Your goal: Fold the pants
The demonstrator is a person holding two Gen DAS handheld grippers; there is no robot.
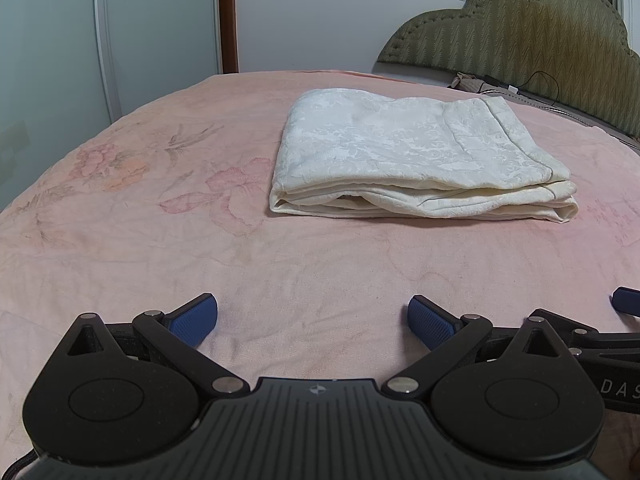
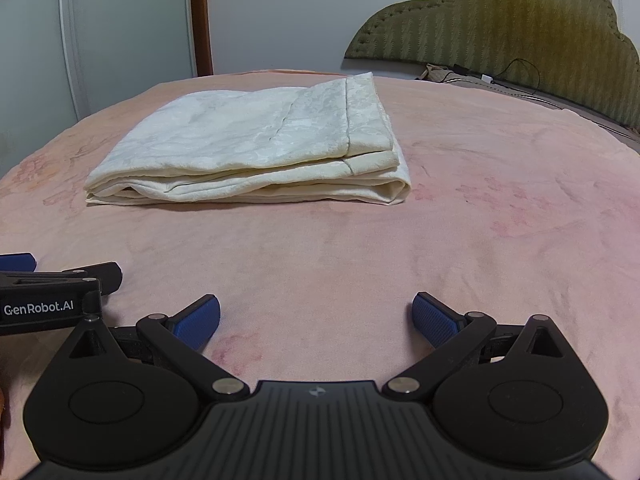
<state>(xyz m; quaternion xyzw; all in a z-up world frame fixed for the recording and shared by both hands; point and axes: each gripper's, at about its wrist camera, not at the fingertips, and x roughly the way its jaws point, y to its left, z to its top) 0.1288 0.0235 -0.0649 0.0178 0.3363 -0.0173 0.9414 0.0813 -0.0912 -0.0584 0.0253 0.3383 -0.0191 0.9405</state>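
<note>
Cream-white pants (image 1: 416, 160) with a woven pattern lie folded in a flat stack on the pink bed cover (image 1: 280, 272). In the right wrist view the same pants (image 2: 256, 152) sit left of centre, layers showing along the near edge. My left gripper (image 1: 313, 320) is open low over the cover, well short of the pants, with nothing between its blue pads (image 1: 194, 320). My right gripper (image 2: 316, 318) is open too, empty, just as far back from the stack. Both grippers rest side by side; the left one (image 2: 60, 280) shows at the left edge of the right wrist view.
An olive padded headboard (image 1: 520, 28) rises at the back right, with a black cable and charger (image 1: 516, 88) at its foot. A pale wardrobe door (image 1: 60, 40) and a brown door frame (image 1: 228, 16) stand behind the bed's far left edge.
</note>
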